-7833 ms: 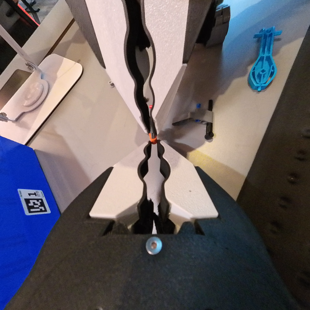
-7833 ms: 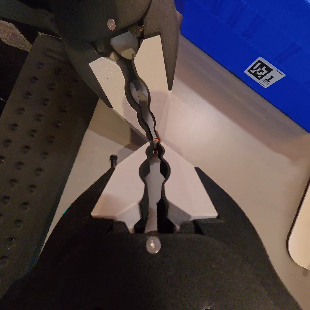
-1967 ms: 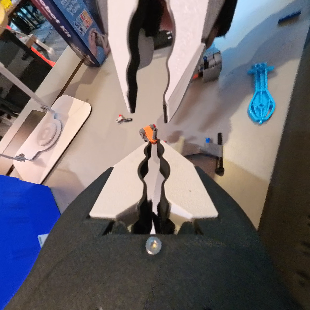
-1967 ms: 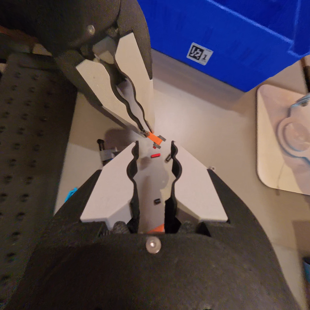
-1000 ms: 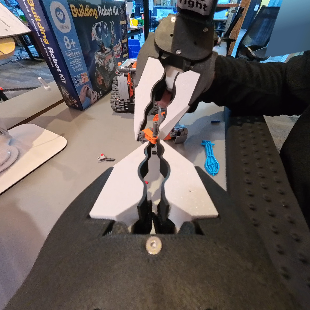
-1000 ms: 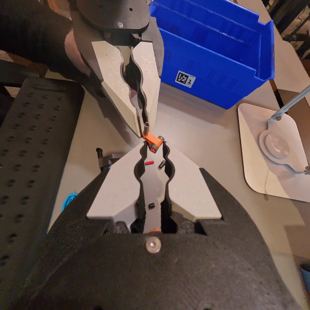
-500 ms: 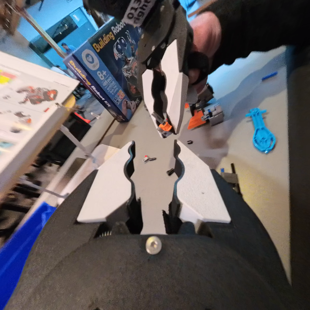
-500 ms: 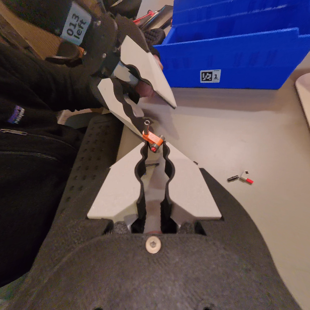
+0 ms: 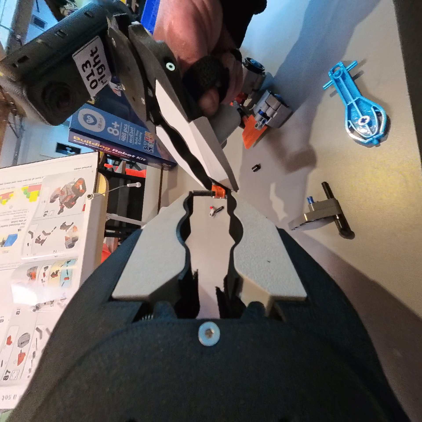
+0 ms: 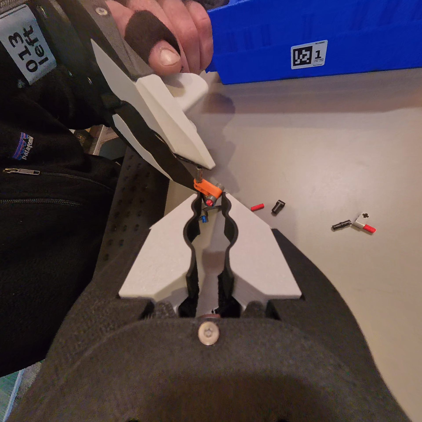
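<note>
The right gripper (image 10: 210, 196) is pinching a small orange connector piece (image 10: 206, 186) between narrowly parted fingertips, above the beige table (image 10: 319, 159). The left gripper (image 9: 211, 194) is reaching in from 11 o'clock in the right wrist view; its jaws are standing partly apart, and a dark pin (image 9: 202, 193) on the orange piece is touching 1 fingertip. Whether it is gripping the pin I cannot tell. A red peg (image 10: 257, 207) and black bush (image 10: 278, 206) are lying at 3 o'clock. A blue bin (image 10: 319, 27) is sitting at 1 o'clock.
</note>
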The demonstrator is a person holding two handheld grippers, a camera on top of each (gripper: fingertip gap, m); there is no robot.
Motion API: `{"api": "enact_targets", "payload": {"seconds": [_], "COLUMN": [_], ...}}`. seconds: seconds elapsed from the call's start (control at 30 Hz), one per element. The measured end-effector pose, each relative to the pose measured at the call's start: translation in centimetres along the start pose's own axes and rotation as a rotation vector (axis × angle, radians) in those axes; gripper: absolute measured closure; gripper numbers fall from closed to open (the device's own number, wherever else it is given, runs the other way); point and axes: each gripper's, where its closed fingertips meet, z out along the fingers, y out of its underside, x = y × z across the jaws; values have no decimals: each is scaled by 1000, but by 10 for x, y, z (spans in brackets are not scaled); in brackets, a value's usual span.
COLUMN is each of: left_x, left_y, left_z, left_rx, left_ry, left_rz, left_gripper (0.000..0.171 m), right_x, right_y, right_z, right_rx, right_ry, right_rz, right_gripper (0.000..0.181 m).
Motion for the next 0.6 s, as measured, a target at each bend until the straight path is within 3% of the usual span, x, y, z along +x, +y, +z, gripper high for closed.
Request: {"api": "enact_targets", "payload": {"seconds": [0.47, 0.6], "left_x": [8, 6], "left_y": [-2, -2], "left_z": [0, 2], "left_rx": [-66, -42], "left_ry": [-9, -16], "left_rz": [93, 26], "left_gripper": [152, 151], "right_x": [-3, -2], "right_y": [5, 6], "right_z": [3, 1], "right_rx": [-53, -61], "right_ry": [10, 30], "right_rz": [14, -9], "right_gripper": [169, 168]}}
